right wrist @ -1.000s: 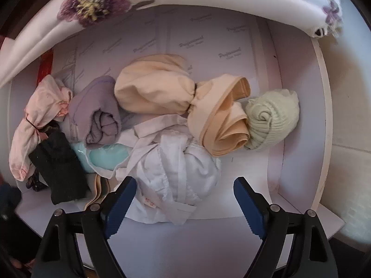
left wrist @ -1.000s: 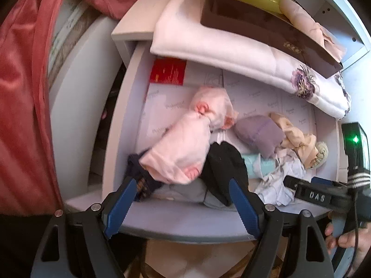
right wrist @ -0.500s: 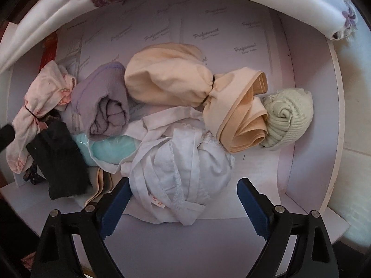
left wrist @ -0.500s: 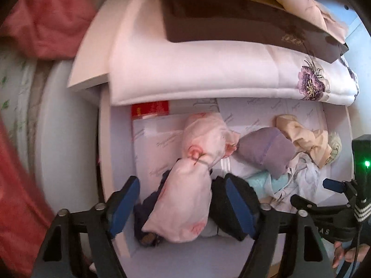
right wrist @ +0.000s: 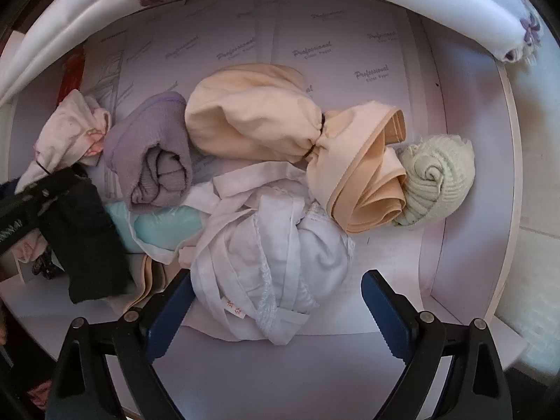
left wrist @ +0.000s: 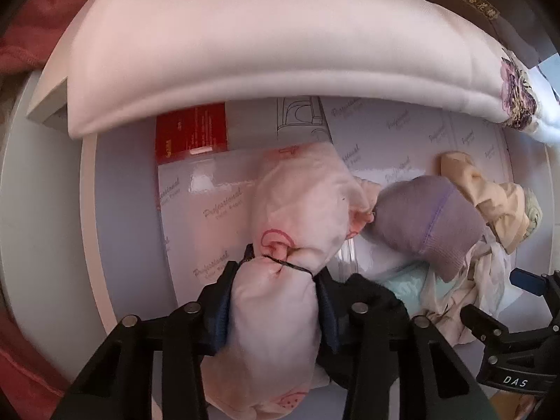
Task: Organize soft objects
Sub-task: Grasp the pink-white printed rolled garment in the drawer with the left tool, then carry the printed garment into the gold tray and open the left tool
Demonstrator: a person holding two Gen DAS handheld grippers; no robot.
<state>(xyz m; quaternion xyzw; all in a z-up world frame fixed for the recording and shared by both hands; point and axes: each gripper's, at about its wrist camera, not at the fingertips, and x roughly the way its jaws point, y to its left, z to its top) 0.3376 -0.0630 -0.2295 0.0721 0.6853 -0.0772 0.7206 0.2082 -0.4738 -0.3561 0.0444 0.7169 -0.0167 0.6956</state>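
Two grippers work our drawer (right wrist: pixel 465 182): we keep the left gripper (left wrist: pixel 274 309) clamped on the tied pink bundle (left wrist: pixel 297 217) to lift it, the right gripper (right wrist: pixel 276 309) spread around the white bundle (right wrist: pixel 276 262).

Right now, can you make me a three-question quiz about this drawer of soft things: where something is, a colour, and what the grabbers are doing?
1. What lies right of the purple roll?
A. peach bundle
B. black sock
C. pink bundle
2. What colour is the knit ball?
A. red
B. pale green
C. black
3. The left gripper is
A. wide open
B. shut on the pink bundle
C. out of sight

Answers: 1 A, it sits beside it; 2 B, the right view shows it; 3 B, jaws squeeze the cloth.
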